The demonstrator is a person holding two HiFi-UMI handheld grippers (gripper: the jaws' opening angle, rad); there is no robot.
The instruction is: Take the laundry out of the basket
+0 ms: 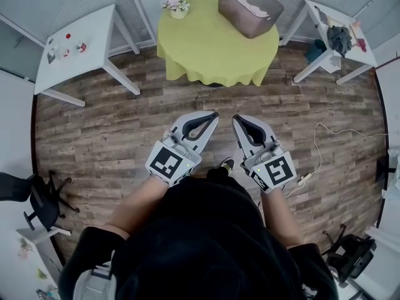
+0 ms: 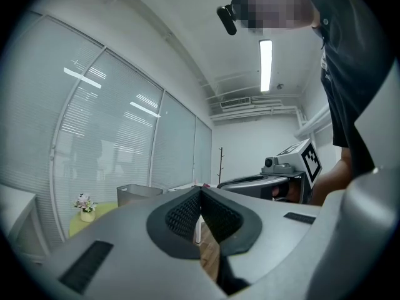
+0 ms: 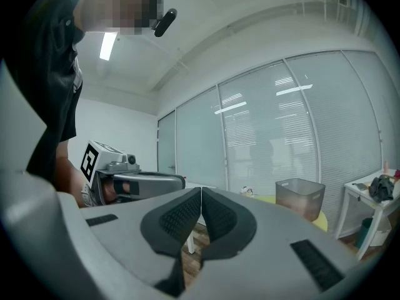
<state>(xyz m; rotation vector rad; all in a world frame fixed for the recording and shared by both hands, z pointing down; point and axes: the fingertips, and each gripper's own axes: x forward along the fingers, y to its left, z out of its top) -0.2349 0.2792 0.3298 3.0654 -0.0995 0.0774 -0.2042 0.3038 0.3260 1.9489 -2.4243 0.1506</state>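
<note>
Fingers [image 2: 181, 214] of the left gripper [image 1: 215, 114] were closed, pad against pad, with nothing between them. Fingers [image 3: 178, 216] of the right gripper [image 1: 236, 118] were likewise shut and empty. Both grippers hung side by side over the wood floor [image 1: 125, 124], tips toward the round green tabletop [image 1: 212, 55] and well apart from it.

Basket [image 1: 234, 14] stood on that tabletop's far right part, mouth up, its long axis running slantwise, far-left to near-right from the person. Laundry [image 1: 250, 6] lay inside, a pale crumpled heap stretched along that same axis; no clear end or direction could be made out.

Judged soft, light and limp: it should sag and trail when lifted, and may catch on the rim. Best hold looked to be a raised fold near the heap's middle, pinched from above. Basket probably light too, and liable to shift.
</note>
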